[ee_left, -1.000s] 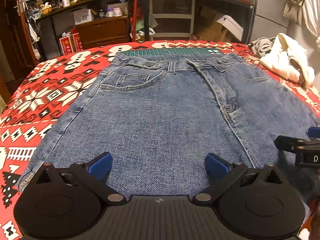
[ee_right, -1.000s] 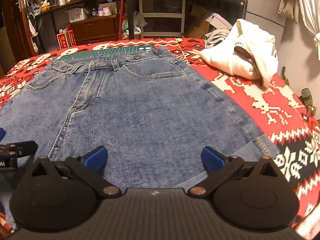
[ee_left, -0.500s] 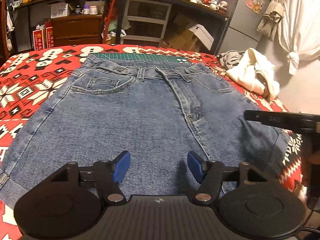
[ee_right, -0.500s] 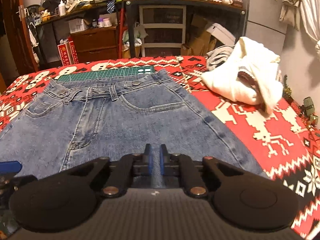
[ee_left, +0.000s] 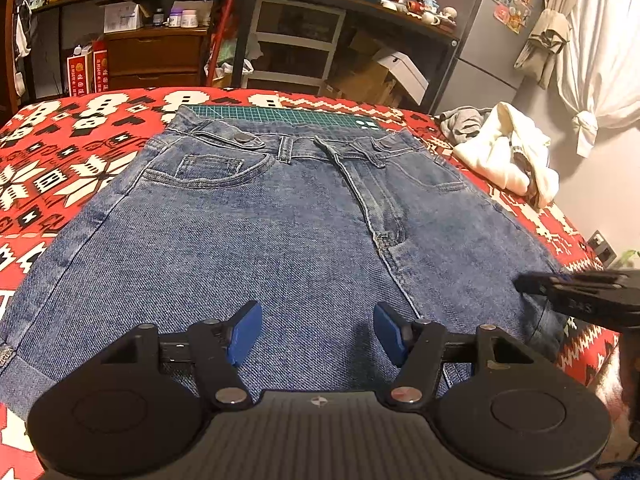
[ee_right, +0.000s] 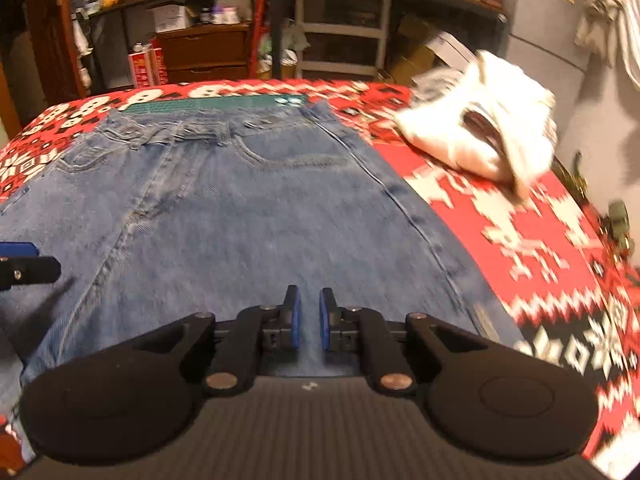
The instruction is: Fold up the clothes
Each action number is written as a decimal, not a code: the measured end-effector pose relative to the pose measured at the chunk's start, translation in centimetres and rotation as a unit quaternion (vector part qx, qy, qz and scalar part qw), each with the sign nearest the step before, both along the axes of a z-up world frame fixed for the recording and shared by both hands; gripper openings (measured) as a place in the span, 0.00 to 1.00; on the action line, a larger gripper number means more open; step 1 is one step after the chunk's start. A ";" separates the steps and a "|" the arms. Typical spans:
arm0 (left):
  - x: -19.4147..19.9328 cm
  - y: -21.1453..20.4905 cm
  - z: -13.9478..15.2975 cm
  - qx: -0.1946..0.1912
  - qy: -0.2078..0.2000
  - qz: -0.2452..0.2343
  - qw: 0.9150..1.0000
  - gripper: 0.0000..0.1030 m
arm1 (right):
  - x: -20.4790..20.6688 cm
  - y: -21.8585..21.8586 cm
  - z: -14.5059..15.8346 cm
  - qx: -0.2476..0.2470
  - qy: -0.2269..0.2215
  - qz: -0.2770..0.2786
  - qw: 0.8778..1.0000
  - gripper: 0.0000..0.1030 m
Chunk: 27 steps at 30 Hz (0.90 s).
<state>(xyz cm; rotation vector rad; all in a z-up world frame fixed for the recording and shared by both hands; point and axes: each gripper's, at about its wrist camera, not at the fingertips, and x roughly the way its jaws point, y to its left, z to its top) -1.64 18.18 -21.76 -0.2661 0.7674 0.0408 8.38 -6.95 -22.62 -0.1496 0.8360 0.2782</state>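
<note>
Both claws hang low over the near hem of the denim shorts (ee_left: pixel 288 216). My left gripper (ee_left: pixel 316 334) has its blue pads spread wide with only denim seen between them, so it holds nothing. My right gripper (ee_right: pixel 310 318) has its pads drawn close, with a narrow slit left between them; I cannot tell if cloth is caught there, because the right wrist view is blurred.

From the left wrist camera the shorts lie flat, front side up, on the red patterned blanket (ee_left: pixel 60 168). The long axis runs from 6 o'clock to 12 o'clock: the hem is at 6 o'clock under my claws and the waistband (ee_left: pixel 288 142) points to 12 o'clock. The fly seam goes down from the waistband a little right of the middle. The waistband lies on the near edge of a green cutting mat (ee_left: pixel 280 114). At 2 o'clock a white garment (ee_left: pixel 508 156) lies crumpled on the blanket, apart from the shorts. At 3 o'clock the right gripper's tip comes in over the right hem corner.
</note>
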 end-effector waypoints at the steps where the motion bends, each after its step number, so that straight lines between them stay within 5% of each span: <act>1: 0.0 0.0 0.0 0.001 0.000 0.000 1.000 0.58 | -0.3 -0.5 0.0 0.004 0.001 -0.005 1.000 0.10; 9: 0.0 0.3 0.0 -0.010 0.000 0.004 1.000 0.58 | 0.3 -2.4 0.5 0.020 0.011 -0.036 0.999 0.11; 19: 0.1 1.0 0.0 -0.028 0.000 0.008 1.000 0.58 | 7.3 -4.9 1.0 0.042 -0.003 -0.102 0.994 0.11; 27: 0.0 0.7 0.0 -0.021 -0.002 0.005 1.000 0.58 | 11.9 -6.4 -0.6 0.126 0.029 -0.125 0.984 0.11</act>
